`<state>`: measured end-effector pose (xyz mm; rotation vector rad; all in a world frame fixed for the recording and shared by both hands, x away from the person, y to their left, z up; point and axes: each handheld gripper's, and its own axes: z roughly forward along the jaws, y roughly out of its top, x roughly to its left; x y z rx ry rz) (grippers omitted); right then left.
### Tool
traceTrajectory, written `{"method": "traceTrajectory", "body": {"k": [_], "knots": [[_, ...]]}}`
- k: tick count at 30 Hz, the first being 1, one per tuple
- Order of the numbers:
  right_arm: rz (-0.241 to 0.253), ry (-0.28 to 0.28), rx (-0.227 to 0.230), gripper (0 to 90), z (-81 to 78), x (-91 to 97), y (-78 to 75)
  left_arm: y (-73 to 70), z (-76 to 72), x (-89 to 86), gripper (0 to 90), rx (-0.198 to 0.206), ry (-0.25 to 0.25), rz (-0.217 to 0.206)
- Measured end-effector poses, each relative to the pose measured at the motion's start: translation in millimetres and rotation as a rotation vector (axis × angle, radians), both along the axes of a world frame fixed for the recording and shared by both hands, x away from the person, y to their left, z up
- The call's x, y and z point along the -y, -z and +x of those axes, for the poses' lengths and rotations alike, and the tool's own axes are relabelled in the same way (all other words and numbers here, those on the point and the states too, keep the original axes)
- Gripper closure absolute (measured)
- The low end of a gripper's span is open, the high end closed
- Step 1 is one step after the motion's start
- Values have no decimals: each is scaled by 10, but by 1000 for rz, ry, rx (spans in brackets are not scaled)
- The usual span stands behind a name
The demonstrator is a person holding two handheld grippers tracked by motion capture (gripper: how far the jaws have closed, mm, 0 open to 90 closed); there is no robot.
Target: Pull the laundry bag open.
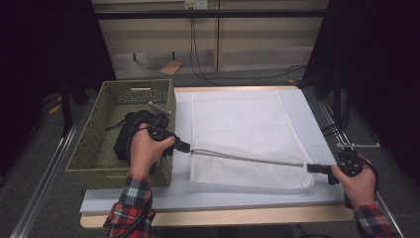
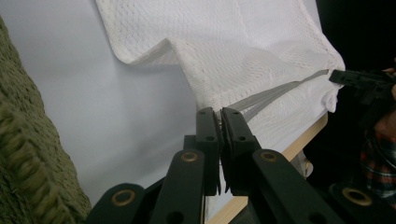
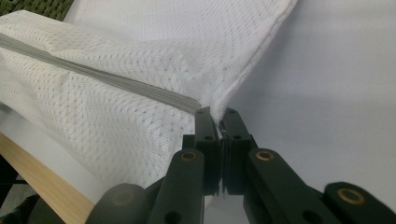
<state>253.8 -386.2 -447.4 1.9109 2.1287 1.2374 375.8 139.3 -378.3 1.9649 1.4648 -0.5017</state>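
Observation:
A white mesh laundry bag [image 1: 245, 134] lies flat on the white table top, its grey zipper edge [image 1: 247, 158] lifted and stretched taut across the front. My left gripper [image 1: 187, 148] is shut on the zipper's left end beside the basket. In the left gripper view the jaws [image 2: 220, 115] pinch the white mesh bag [image 2: 219, 56] where the grey zipper band [image 2: 271, 95] starts. My right gripper [image 1: 313, 168] is shut on the bag's right corner. In the right gripper view the jaws [image 3: 217, 115] clamp the corner of the bag [image 3: 116, 93], with the zipper band [image 3: 116, 79] running off left.
An olive woven basket [image 1: 94, 144] stands at the table's left with dark clothing [image 1: 131, 131] inside it. The table's wooden front edge [image 1: 223, 215] runs below the bag. Cables trail on the floor behind the table [image 1: 208, 74].

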Motion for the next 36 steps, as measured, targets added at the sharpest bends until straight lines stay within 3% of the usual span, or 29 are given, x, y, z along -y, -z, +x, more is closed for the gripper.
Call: {"method": "traceTrajectory", "body": {"k": [9, 21, 27, 36], "knots": [[-23, -4, 4, 842, 5, -41, -11, 29, -20, 41, 865, -10, 13, 33], [-41, 17, 60, 677, -10, -72, -77, 45, -47, 85, 864, -21, 29, 55], [-49, 20, 58, 631, 0, -106, -78, 57, -63, 108, 861, -4, 7, 71], [-45, 7, 50, 588, 16, -147, -47, 79, -57, 138, 833, -19, 50, 86]]}}
